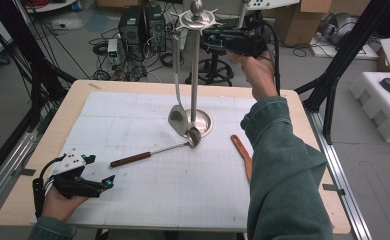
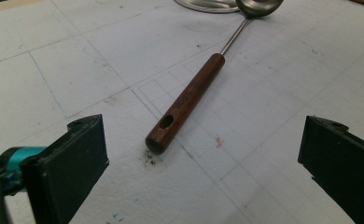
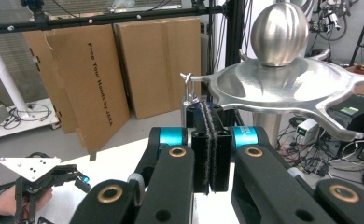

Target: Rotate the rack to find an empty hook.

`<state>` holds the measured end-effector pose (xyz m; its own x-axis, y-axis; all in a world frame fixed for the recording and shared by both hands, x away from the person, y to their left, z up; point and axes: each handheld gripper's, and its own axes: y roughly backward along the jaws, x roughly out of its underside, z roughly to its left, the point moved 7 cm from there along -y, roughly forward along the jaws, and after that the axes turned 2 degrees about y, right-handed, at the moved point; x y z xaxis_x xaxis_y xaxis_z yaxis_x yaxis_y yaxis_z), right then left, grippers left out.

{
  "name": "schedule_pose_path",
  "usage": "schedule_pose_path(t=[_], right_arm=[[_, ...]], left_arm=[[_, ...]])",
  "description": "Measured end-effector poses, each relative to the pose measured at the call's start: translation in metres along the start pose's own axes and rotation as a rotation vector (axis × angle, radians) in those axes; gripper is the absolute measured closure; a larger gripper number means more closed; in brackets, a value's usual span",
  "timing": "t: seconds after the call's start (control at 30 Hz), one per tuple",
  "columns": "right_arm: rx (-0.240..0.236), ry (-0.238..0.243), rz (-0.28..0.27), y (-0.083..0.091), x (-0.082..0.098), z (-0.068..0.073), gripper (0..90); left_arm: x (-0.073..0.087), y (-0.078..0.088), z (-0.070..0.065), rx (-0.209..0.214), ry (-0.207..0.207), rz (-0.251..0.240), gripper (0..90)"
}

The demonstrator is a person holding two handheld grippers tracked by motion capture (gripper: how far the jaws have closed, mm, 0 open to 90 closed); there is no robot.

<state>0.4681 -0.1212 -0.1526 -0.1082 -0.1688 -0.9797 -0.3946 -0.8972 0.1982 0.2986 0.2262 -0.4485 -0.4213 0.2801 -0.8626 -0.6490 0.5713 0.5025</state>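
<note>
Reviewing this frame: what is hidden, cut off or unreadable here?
- Right tongs, right gripper view: jaws pressed together by the hanging utensil's top; whether they pinch it is hidden behind them.
- Wooden spatula, high view: lower end covered by the sleeve.
- Ladle, left gripper view: bowl cut by the top edge; handle print too small to read.
</note>
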Motion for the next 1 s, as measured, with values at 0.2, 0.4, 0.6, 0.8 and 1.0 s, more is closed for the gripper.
schedule_pose_path(t=[0.2,0.4,0.6,0.8,1.0], right_arm=[[0.006,-0.001,-0.005,-0.005,-0.001,0.002,90.0],[0.011,0.008,0.0,-0.012,-0.001,0.005,90.0],[0.011,0.007,-0.003,-0.018,-0.002,0.008,90.0],[0.019,0.003,-0.009,-0.02,-0.002,0.009,90.0],[0.021,0.002,-0.011,-0.02,-0.002,0.009,90.0]], left_arm=[[0.0,0.0,0.0,-0.001,0.0,0.0,1.8],[-0.001,0.0,-0.001,0.002,-0.002,0.0,1.8],[-0.001,0.0,0.0,0.001,0.0,-0.002,1.8],[-0.001,0.0,-0.001,0.001,-0.001,-0.002,1.8],[-0.001,0.0,-0.001,0.0,-0.003,-0.001,1.7]])
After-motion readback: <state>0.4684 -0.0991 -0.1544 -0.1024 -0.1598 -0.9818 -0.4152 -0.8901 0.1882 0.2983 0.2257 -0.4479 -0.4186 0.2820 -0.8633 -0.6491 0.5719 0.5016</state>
